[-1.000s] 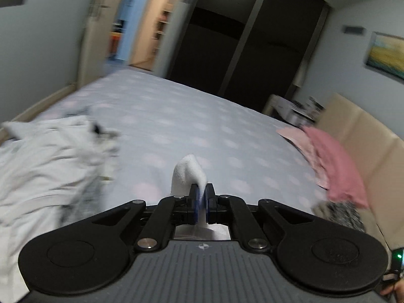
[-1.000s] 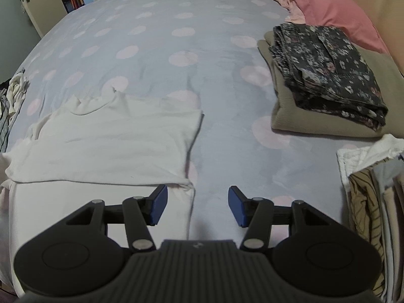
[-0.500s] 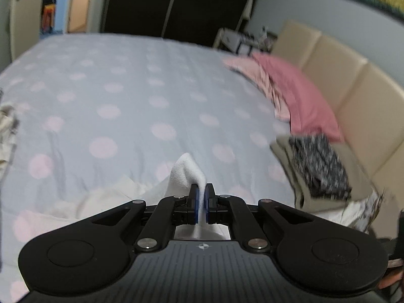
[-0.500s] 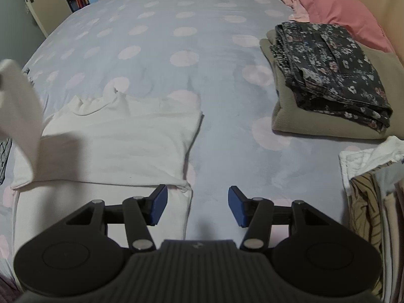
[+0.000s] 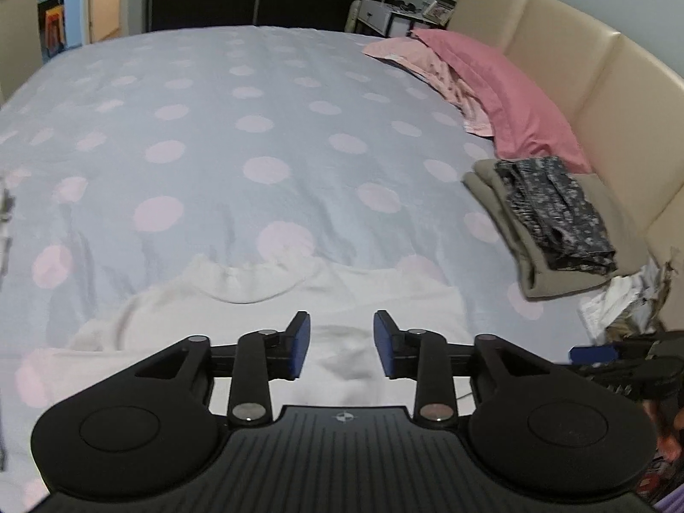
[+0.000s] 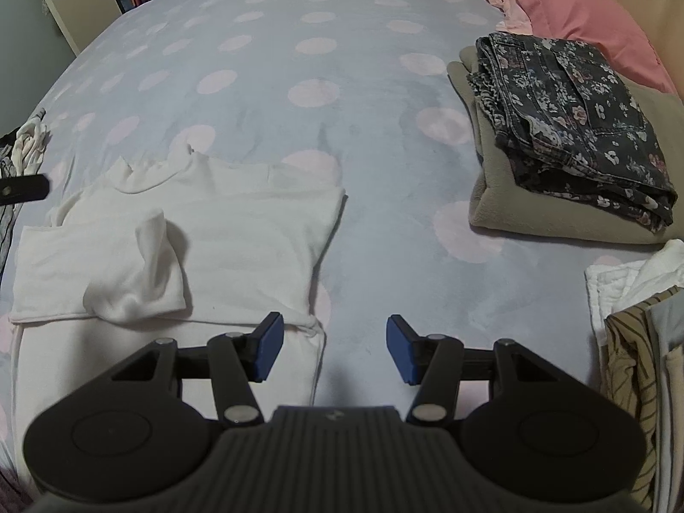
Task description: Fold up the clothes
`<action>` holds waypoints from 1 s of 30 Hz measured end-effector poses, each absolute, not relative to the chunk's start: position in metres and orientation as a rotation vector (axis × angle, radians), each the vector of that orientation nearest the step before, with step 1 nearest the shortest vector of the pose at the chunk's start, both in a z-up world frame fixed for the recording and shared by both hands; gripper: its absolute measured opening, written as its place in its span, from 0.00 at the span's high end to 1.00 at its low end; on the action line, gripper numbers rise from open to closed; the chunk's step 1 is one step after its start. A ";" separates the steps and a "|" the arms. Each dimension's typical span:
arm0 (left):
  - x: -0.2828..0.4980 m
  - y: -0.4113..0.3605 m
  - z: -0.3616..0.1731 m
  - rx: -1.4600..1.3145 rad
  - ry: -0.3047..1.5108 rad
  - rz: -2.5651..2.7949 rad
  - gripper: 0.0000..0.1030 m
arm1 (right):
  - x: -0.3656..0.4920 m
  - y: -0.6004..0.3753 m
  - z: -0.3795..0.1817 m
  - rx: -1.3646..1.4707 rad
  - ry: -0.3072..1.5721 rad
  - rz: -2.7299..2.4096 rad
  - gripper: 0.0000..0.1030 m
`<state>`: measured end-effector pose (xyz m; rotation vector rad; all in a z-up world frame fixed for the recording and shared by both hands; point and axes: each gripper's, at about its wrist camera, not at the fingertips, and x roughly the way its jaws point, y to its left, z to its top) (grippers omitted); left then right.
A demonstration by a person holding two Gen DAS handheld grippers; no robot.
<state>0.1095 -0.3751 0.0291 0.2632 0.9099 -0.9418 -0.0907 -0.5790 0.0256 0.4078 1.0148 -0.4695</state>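
The left gripper (image 5: pixel 341 344), a second ago pinching a sleeve (image 6: pixel 147 265), is now hanging spread over the white top (image 6: pixel 222 231) on the bed (image 6: pixel 376 137), leaving the sleeve folded inward, while the right gripper (image 6: pixel 334 348) is waiting spread at the hem side.

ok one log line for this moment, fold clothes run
left claw: open | right claw: open | white top: flat, sleeve folded in | stage: mid-fold

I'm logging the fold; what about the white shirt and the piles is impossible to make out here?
- White shirt: hem hidden by the right gripper body, right wrist view.
- Striped pile: cut off by the right edge.
- Clothes at left: cut off, too small to identify.
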 end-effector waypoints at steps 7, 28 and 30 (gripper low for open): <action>0.135 -0.327 0.021 0.281 0.906 -0.806 0.64 | -0.067 -0.561 0.027 0.379 0.981 -0.417 0.48; 0.204 -0.198 -0.015 0.277 1.006 -0.562 0.64 | 0.096 -0.428 -0.034 0.356 1.106 -0.097 0.49; 0.205 -0.193 -0.020 0.297 1.021 -0.553 0.64 | 0.103 -0.422 -0.044 0.333 1.133 -0.096 0.49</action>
